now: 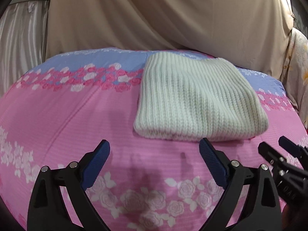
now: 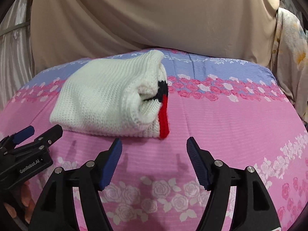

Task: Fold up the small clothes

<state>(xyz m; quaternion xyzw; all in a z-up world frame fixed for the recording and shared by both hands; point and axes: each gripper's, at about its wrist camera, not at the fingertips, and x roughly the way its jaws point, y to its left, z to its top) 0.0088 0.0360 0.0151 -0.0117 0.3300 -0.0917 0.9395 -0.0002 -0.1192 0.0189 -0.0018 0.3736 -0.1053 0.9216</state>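
Note:
A white ribbed knit sweater (image 1: 194, 102) lies folded into a thick rectangle on the pink and blue floral bedsheet (image 1: 67, 111). In the right wrist view the sweater (image 2: 104, 100) shows its open side with a black and red knit band (image 2: 164, 113). My left gripper (image 1: 154, 148) is open and empty, just short of the sweater's near edge. My right gripper (image 2: 154, 144) is open and empty, near the sweater's red-banded corner. Each gripper shows in the other's view: the right one (image 1: 277, 148) at the right edge, the left one (image 2: 44, 130) at the left edge.
Beige draped cloth (image 1: 154, 19) hangs behind the bed. A pale curtain (image 1: 21, 48) is at the left and a light floral cloth (image 2: 290, 57) at the right. The sheet (image 2: 231, 125) stretches to the right of the sweater.

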